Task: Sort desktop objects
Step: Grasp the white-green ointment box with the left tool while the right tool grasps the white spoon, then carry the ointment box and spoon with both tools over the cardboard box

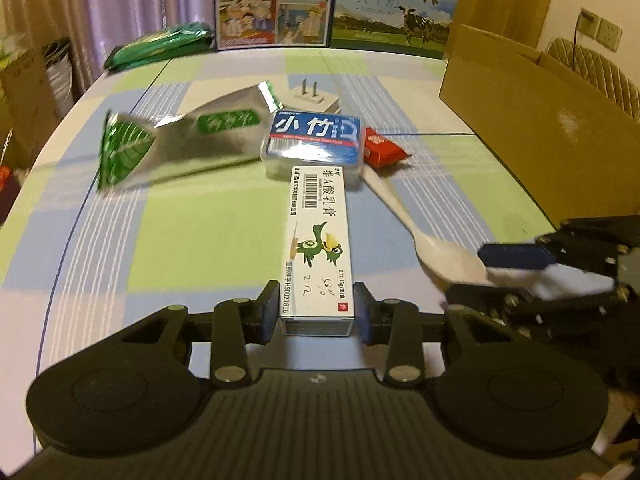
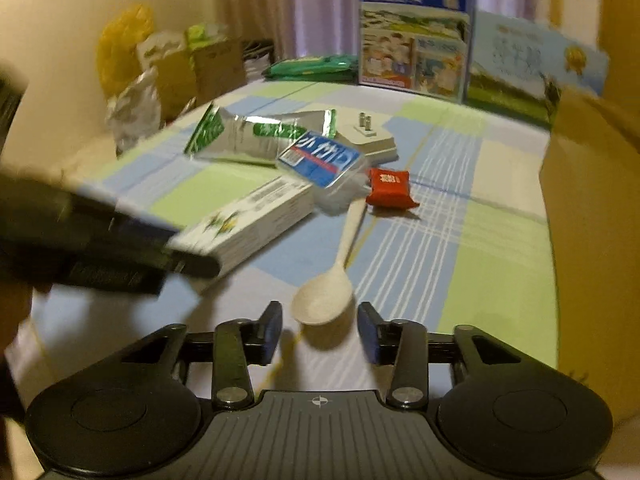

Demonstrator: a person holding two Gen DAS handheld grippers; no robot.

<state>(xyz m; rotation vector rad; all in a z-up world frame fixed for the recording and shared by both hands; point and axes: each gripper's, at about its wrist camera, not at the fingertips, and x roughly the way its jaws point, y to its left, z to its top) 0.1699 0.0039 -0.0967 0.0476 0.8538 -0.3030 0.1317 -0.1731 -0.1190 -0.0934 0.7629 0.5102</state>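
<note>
Between the left gripper's [image 1: 316, 312] spread fingers, the ointment box [image 1: 319, 248] is lying on the table [image 1: 180, 240], untouched; the spoon [image 2: 328, 280] is lying just ahead of the right gripper [image 2: 320, 332], also spread.

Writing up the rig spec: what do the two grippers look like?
Both match: the left gripper and right gripper are matte black, with two round discs, silver pivot screws, a ribbed centre plate with a small crosshair mark, and dark blue pads on the fingers. No cables or sleeves visible.

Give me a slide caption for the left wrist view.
Left gripper open around white ointment box beside spoon.
</note>
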